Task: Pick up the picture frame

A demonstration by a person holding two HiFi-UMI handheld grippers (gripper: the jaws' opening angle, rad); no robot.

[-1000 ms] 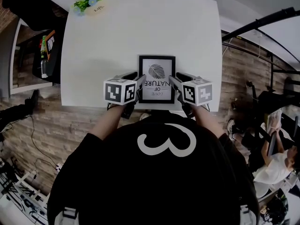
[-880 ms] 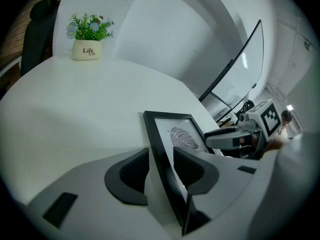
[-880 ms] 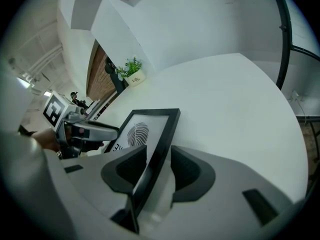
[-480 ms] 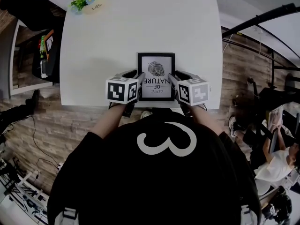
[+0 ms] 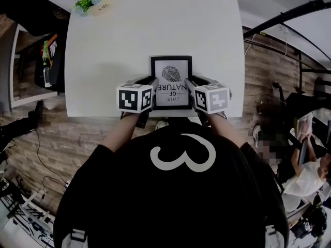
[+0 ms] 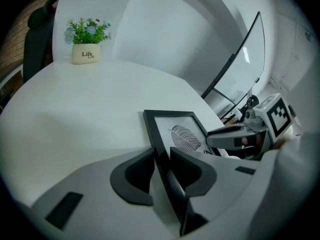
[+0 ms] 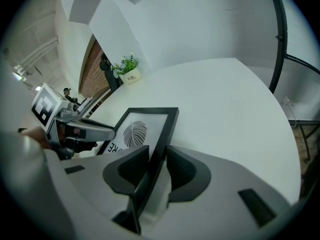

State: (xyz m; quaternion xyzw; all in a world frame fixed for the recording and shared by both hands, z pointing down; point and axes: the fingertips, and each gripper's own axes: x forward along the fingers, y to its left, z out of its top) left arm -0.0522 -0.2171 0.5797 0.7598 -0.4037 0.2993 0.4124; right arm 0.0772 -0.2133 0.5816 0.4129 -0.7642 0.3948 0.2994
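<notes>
While the person's black shirt (image 5: pixel 176 190) with its white looped mark fills the bottom of the head view, both forearms reach forward to the near edge of the white table (image 5: pixel 124 45), each ending in a gripper with a marker cube. The left gripper (image 6: pixel 161 153) sits at the left side of the picture frame (image 5: pixel 171 81), and its jaws have just been closing. In the left gripper view the frame's black left rail runs between the two dark pads, which seem to press it from both sides. The right gripper (image 7: pixel 157 150) mirrors it on the frame's right rail. Its jaws have also just been closing, and the rail stands between the pads, pinched as far as the right gripper view shows. The frame itself lies at the middle of the near edge, between the two grippers. It holds a white print with a dark leaf and the words "LOVE OF NATURE", lettered to be read from the far side. Beyond it the tabletop is bare white up to the far left corner, where a small potted plant (image 6: pixel 86 40) with green leaves and pale blue flowers stands in a cream pot marked "Life". Just past that corner a dark chair back (image 6: pixel 36 39) shows against a brick wall. Off the table's right edge, black rails (image 5: pixel 289 19) slant over the plank floor (image 5: pixel 77 133).
</notes>
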